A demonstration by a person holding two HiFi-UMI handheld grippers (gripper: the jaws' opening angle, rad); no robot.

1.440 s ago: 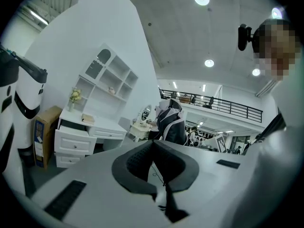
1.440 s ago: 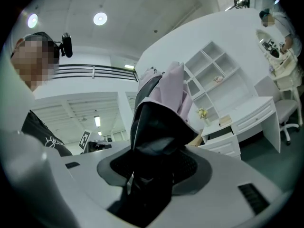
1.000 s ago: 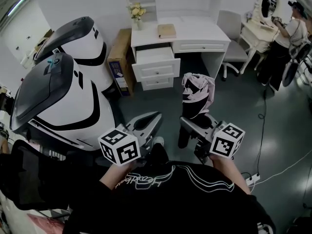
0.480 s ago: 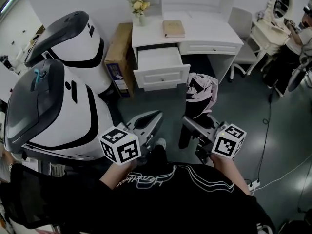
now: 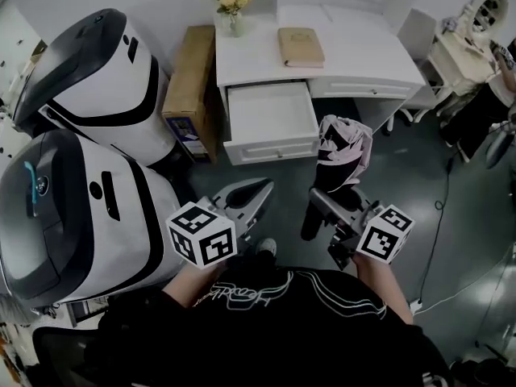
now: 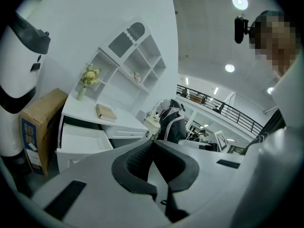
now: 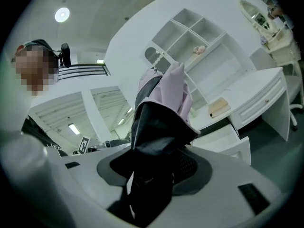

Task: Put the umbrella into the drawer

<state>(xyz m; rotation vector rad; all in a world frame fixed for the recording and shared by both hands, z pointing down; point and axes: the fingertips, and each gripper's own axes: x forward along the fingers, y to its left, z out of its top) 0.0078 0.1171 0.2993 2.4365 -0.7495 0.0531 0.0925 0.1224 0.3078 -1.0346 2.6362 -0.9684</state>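
The folded black and pink umbrella (image 5: 344,145) stands upright in front of me, its dark handle end hanging below my right gripper (image 5: 321,200), which is shut on it. In the right gripper view the umbrella (image 7: 160,109) fills the space between the pads. The white desk's (image 5: 363,59) top drawer (image 5: 270,113) is pulled out and looks empty; it also shows in the left gripper view (image 6: 78,141) and the right gripper view (image 7: 228,139). My left gripper (image 5: 260,190) is shut with nothing in it, its tips meeting (image 6: 153,141), just short of the drawer front.
Two large white and black pods (image 5: 89,79) crowd the left side. A cardboard box (image 5: 189,87) leans beside the desk. A book (image 5: 301,47) and a flower vase (image 5: 230,2) sit on the desktop. A white chair (image 5: 419,35) and a floor cable (image 5: 451,208) lie to the right.
Both grippers have advanced together toward the desk, the umbrella still held in the right one. The desk and open drawer now appear nearer and larger.
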